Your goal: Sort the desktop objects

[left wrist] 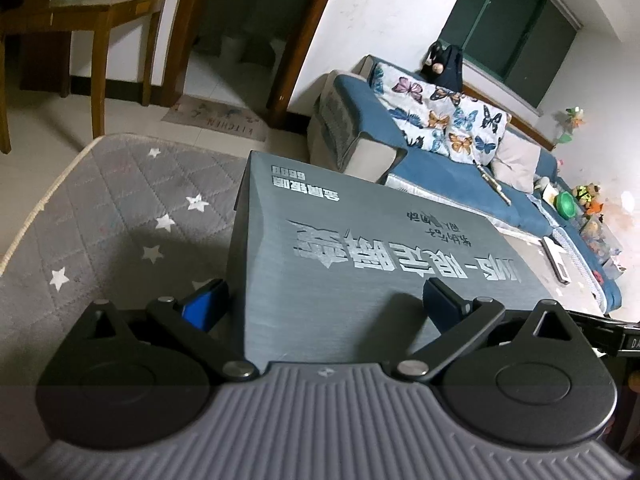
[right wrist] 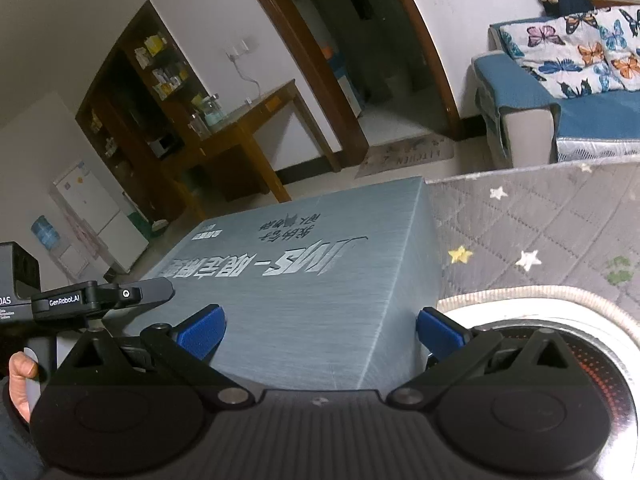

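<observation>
A large grey box (left wrist: 360,248) with silver lettering on its lid fills the middle of both views, and its far end reaches out past the mat's edge. My left gripper (left wrist: 324,304) is open wide at the box's near left corner. Its left finger (left wrist: 204,304) is beside the box's dark side face and its right finger lies over the lid. My right gripper (right wrist: 320,332) is open wide at the box's (right wrist: 312,272) near right corner, with the right finger (right wrist: 440,332) beside the side face. Whether any pad presses the box I cannot tell.
A grey quilted mat with stars (left wrist: 120,200) (right wrist: 540,220) covers the surface beside the box. A round white-rimmed appliance with a dark dotted top (right wrist: 560,360) sits under my right gripper. The left gripper's body (right wrist: 92,300) and a hand (right wrist: 20,380) show at left. A blue sofa (left wrist: 440,152) stands beyond.
</observation>
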